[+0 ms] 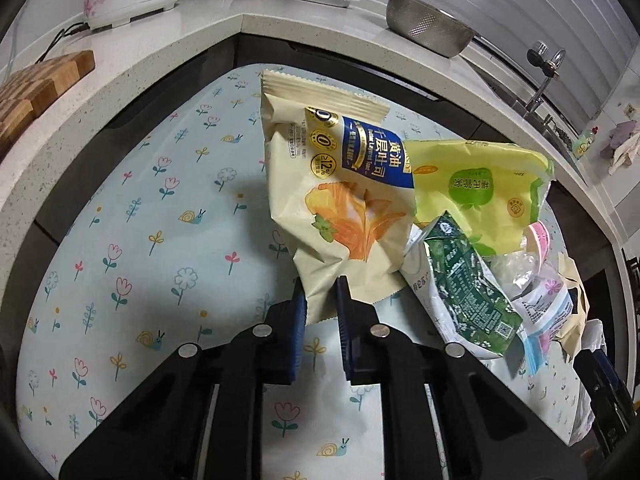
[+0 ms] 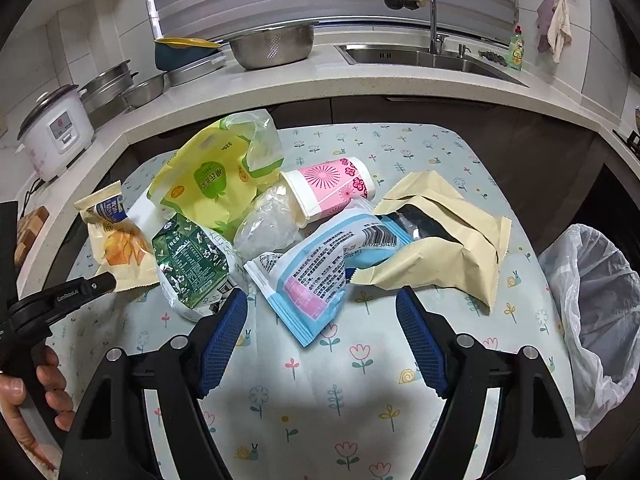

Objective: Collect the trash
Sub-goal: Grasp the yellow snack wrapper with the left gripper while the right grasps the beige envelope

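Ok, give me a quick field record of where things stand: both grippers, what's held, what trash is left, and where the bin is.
left gripper: shut on the bread wrapper, at its near edge
right gripper: open, empty, over the blue-and-pink packet
other trash on table: yellow-green bag, green carton, pink cup, tan pouch
bin: white-lined bin beside the table, on the right in the right wrist view

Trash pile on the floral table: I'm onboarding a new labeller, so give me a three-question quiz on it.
1. True or false: the left gripper is shut on the butter toast wrapper.
2. The pink paper cup is: A upright, B on its side, C in the bin.
3. What stands at the right table edge, lined with clear plastic?

Key: 1 true. 2 B. 3 The trash bin.
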`<action>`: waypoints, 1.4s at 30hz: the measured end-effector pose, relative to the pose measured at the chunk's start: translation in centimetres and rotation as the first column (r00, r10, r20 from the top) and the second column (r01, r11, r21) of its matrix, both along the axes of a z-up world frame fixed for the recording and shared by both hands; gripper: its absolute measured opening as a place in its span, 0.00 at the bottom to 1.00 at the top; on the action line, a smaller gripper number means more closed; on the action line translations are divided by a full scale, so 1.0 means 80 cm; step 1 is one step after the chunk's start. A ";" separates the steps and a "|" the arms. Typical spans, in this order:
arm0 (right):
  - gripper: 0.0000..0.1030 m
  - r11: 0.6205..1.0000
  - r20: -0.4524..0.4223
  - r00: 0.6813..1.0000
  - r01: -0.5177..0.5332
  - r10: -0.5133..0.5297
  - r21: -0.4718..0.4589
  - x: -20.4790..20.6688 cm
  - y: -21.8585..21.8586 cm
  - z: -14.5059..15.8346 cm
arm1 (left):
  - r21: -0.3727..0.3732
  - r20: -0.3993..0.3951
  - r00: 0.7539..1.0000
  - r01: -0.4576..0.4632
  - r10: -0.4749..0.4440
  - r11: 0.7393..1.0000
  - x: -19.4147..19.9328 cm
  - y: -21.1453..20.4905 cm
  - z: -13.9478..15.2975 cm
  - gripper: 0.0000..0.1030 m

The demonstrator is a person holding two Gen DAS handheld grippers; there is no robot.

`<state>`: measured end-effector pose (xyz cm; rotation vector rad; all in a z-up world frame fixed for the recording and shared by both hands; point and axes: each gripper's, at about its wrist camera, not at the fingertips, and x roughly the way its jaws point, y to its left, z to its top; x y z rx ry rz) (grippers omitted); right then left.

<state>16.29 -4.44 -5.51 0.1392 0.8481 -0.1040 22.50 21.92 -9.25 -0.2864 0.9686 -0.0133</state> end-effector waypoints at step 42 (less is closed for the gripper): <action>0.22 0.975 -0.098 0.979 0.191 -0.180 0.117 0.018 -0.178 -0.074 | 0.046 0.152 0.915 0.372 -0.374 0.927 -0.012 -0.283 0.089 0.05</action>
